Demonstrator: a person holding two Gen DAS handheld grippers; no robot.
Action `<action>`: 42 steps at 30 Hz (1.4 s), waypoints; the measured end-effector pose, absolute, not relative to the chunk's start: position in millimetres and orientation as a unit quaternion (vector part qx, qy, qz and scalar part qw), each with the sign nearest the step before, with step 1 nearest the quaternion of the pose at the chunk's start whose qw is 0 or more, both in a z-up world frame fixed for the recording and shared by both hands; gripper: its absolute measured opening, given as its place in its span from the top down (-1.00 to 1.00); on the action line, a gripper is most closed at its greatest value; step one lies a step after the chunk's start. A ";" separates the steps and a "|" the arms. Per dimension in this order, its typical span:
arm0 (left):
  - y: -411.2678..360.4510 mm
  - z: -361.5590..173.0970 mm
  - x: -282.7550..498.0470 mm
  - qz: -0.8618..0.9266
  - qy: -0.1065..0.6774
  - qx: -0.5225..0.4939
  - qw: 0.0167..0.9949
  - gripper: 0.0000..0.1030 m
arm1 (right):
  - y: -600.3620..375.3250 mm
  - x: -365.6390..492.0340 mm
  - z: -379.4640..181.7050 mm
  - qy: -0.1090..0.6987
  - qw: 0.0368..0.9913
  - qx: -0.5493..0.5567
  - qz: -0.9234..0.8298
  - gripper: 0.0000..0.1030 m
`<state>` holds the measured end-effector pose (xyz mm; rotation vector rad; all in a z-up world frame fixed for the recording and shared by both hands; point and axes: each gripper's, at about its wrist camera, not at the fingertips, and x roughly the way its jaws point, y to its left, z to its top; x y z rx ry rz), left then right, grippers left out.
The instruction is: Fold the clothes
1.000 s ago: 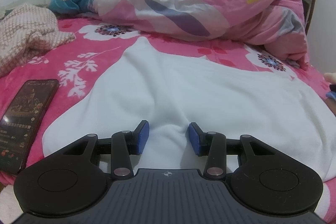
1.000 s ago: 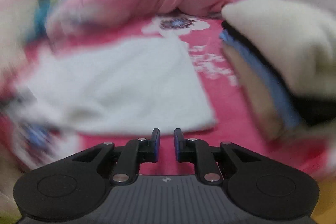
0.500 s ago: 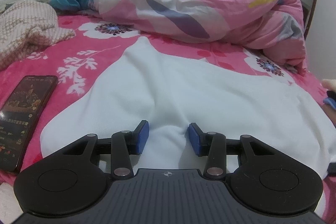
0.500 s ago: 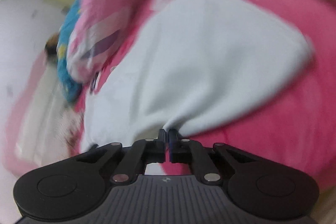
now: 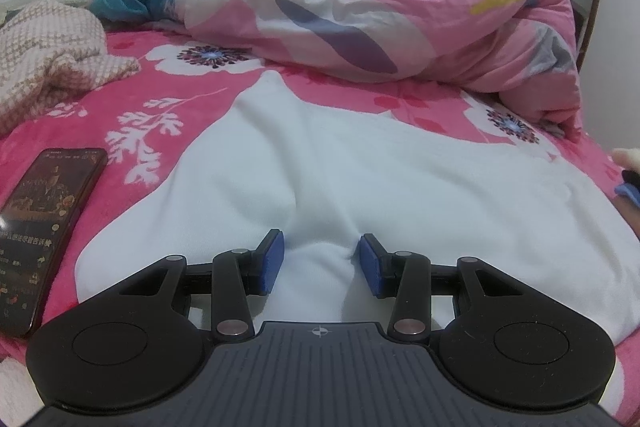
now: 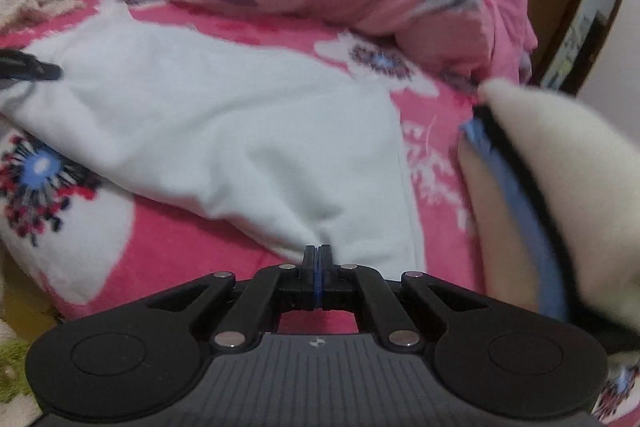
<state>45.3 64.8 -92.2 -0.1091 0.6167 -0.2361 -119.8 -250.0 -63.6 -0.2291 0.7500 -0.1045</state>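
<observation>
Left wrist view
Garment: a white garment (image 5: 360,179) lies spread across the pink flowered bedspread (image 5: 132,99), in front of the rumpled pink quilt (image 5: 400,23).
Left gripper (image 5: 320,261): jaws part open, a bunched fold of the white cloth rising between the blue pads (image 5: 272,259); both pads look to be pressing its sides.
Beside it: a phone (image 5: 44,231) on the bedspread to the left, a knitted blanket (image 5: 44,55) further back.

Right wrist view
Right gripper (image 6: 318,261): clenched tight, pads together, pinching the near edge of the white garment (image 6: 224,131).
Far side: the left gripper's dark tip (image 6: 40,71) shows at the cloth's left edge.
Right: a folded stack of clothes (image 6: 560,187), blurred.
</observation>
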 end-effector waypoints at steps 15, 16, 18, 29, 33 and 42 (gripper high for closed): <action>62.6 -91.8 44.4 -0.113 0.302 -0.045 0.945 0.18 | -284.1 -94.7 -84.3 0.385 0.902 -0.162 -0.111 1.00; 62.5 -92.3 44.8 -0.112 0.302 -0.045 0.946 0.18 | -284.0 -94.6 -78.1 0.384 0.897 -0.173 -0.135 0.96; 61.5 -92.7 44.7 -0.110 0.301 -0.042 0.946 0.18 | -276.4 -92.9 -66.4 0.363 0.900 -0.193 -0.141 0.96; 60.6 -92.1 40.5 -0.111 0.295 -0.037 0.948 0.17 | -248.7 -35.7 -103.8 0.312 0.919 -0.227 -0.080 1.00; 62.0 -93.7 40.5 -0.117 0.291 -0.036 0.949 0.17 | -286.2 -45.1 -80.7 0.340 0.909 -0.179 -0.159 0.94; 62.1 -93.9 39.5 -0.114 0.288 -0.036 0.950 0.17 | -246.8 -5.2 -82.0 0.308 0.930 -0.189 -0.069 0.95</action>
